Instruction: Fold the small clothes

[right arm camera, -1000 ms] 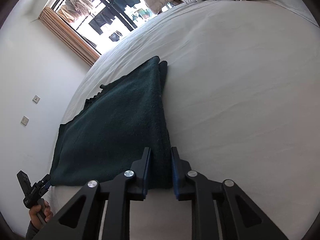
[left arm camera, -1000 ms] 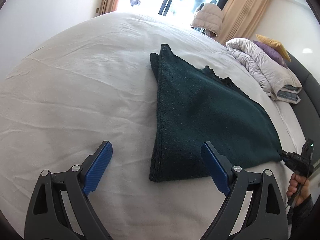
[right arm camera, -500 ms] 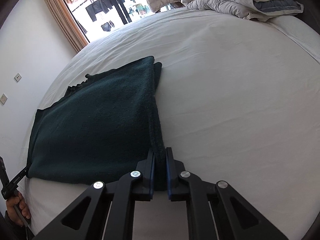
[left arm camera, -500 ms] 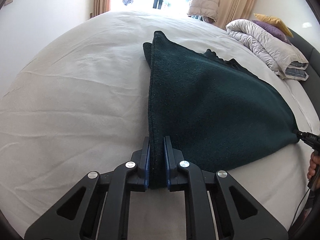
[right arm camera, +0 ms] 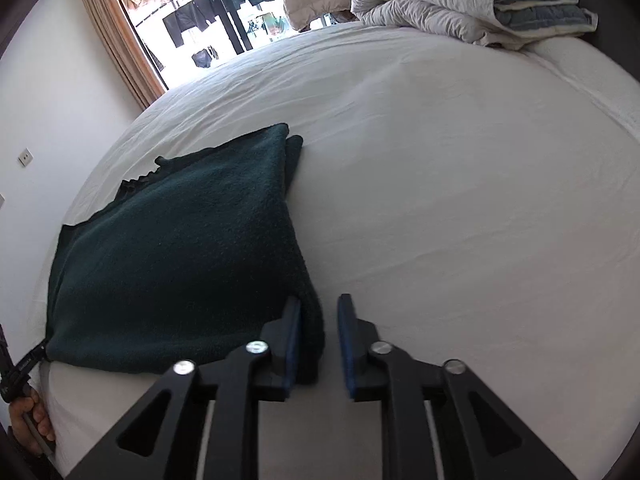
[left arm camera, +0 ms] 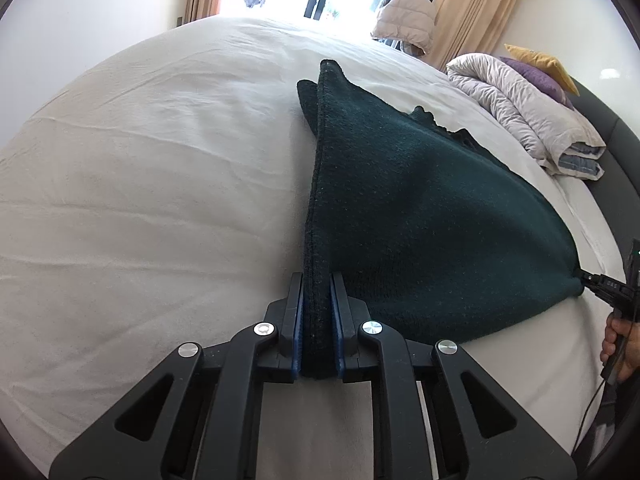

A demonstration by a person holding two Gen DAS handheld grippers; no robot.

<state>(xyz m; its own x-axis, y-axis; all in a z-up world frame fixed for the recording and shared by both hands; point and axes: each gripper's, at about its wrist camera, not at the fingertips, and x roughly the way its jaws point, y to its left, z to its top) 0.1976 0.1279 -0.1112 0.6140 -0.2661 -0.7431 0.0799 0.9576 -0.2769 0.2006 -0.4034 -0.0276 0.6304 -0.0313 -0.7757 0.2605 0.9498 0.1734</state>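
Note:
A dark green knitted garment [left arm camera: 420, 216] lies folded on the white bed [left arm camera: 140, 184]. My left gripper [left arm camera: 317, 312] is shut on its near corner and lifts that edge a little. In the right wrist view the garment [right arm camera: 180, 248] lies to the left. My right gripper [right arm camera: 318, 320] has its jaws partly open; the other near corner rests against the left pad and is not pinched. In the left wrist view the right gripper [left arm camera: 600, 284] touches the far right corner.
A folded pale duvet [right arm camera: 472, 4] and purple and yellow pillows [left arm camera: 540, 72] lie at the head of the bed. A beige jacket [left arm camera: 404, 16] sits near the curtained window. A dark headboard [left arm camera: 616, 148] runs along the right.
My left gripper closed on the garment's near corner and has lifted it slightly. My right gripper, shut on the other corner before, has now opened its jaws.

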